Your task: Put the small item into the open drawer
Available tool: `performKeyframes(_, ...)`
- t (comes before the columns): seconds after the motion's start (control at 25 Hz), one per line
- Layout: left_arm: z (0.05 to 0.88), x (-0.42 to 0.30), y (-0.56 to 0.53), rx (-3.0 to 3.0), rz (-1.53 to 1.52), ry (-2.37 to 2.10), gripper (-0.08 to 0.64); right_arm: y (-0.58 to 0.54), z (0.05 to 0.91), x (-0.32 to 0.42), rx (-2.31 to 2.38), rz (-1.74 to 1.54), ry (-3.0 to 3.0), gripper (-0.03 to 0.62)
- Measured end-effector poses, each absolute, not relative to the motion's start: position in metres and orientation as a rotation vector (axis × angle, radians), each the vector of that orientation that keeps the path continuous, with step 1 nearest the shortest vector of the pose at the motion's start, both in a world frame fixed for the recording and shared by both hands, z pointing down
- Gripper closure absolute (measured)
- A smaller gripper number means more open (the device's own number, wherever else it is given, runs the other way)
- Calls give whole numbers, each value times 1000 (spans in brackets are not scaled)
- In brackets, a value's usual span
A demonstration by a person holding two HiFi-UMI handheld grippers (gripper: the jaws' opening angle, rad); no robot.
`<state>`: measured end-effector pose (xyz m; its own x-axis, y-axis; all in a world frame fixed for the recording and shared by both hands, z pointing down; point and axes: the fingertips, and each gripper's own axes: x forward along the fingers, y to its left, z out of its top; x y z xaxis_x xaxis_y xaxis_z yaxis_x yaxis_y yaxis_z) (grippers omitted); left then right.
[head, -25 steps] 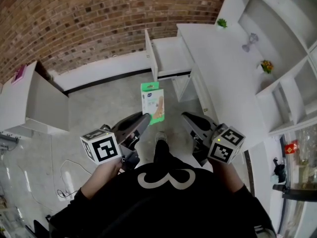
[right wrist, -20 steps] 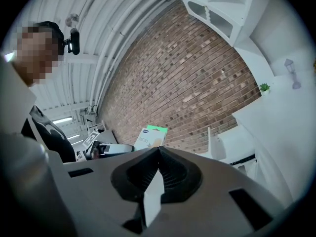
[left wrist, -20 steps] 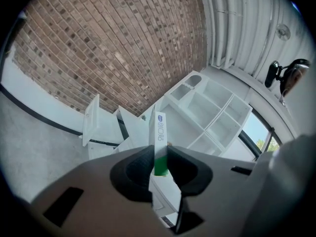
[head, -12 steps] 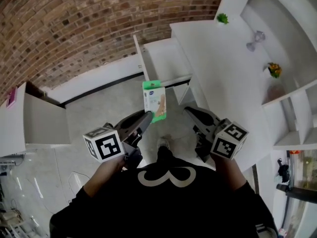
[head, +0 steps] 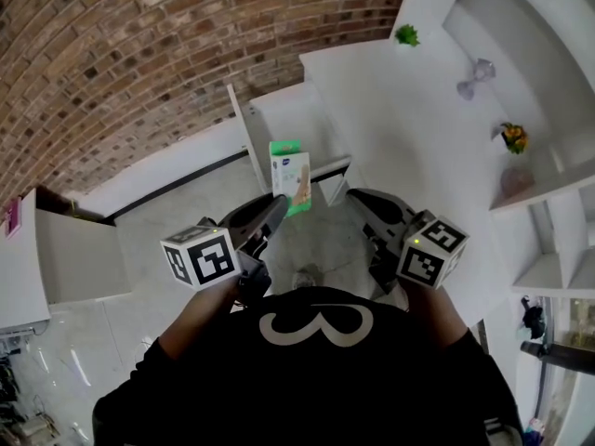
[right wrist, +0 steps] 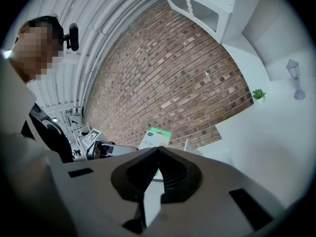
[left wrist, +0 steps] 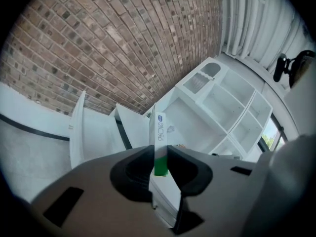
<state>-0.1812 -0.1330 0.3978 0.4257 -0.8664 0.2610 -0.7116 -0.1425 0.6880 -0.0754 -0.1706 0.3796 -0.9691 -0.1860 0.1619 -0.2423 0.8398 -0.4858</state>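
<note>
A small flat box [head: 290,177], white with green ends, stands upright between the jaws of my left gripper [head: 276,208], which is shut on its lower end. In the left gripper view the box [left wrist: 159,131] rises edge-on from the left gripper [left wrist: 159,163]. Beyond it is the open white drawer [head: 284,119], pulled out from under the desk; the same drawer [left wrist: 94,132] shows ahead and to the left. My right gripper [head: 359,199] hangs beside the box, shut and empty. In its own view the right gripper [right wrist: 158,150] has its jaws meeting, with the box [right wrist: 157,136] behind them.
A white desk top [head: 400,147] runs along the right, carrying a small green plant [head: 405,35], a glass ornament [head: 471,78] and a flower pot [head: 512,137]. A brick wall [head: 139,72] lies behind the drawer. A white cabinet [head: 56,258] stands at the left.
I have moved forward with both grippers. The box, still gripped, is now close to the drawer's front edge, and the drawer and desk sit nearer and more to the left in view.
</note>
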Motion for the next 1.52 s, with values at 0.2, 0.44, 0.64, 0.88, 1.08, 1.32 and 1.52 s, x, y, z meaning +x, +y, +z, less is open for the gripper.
performKeyframes(0.2, 403, -179, -158, 1936, -162, -1355, 477, -187, 374, -76, 351, 745, -2924, 583)
performKeyframes(0.44, 416, -185, -186, 1939, -42, -1395, 477, -202, 374, -74, 387, 753, -2936, 583)
performKeyframes(0.64, 439, -189, -208, 1913, 14, -1353, 477, -219, 381, -76, 439, 790, -2931, 583)
performKeyframes(0.88, 463, -207, -250, 1887, 98, -1341, 477, -249, 391, -83, 514, 860, -2900, 583)
performKeyframes(1.08, 486, -217, -281, 1861, 174, -1314, 477, -273, 395, -88, 579, 905, -2875, 583)
performKeyframes(1.32, 511, -224, -311, 1861, 251, -1299, 477, -291, 397, -94, 630, 903, -2854, 583)
performKeyframes(1.52, 537, -227, -331, 1856, 333, -1291, 477, -303, 402, -90, 690, 917, -2832, 583)
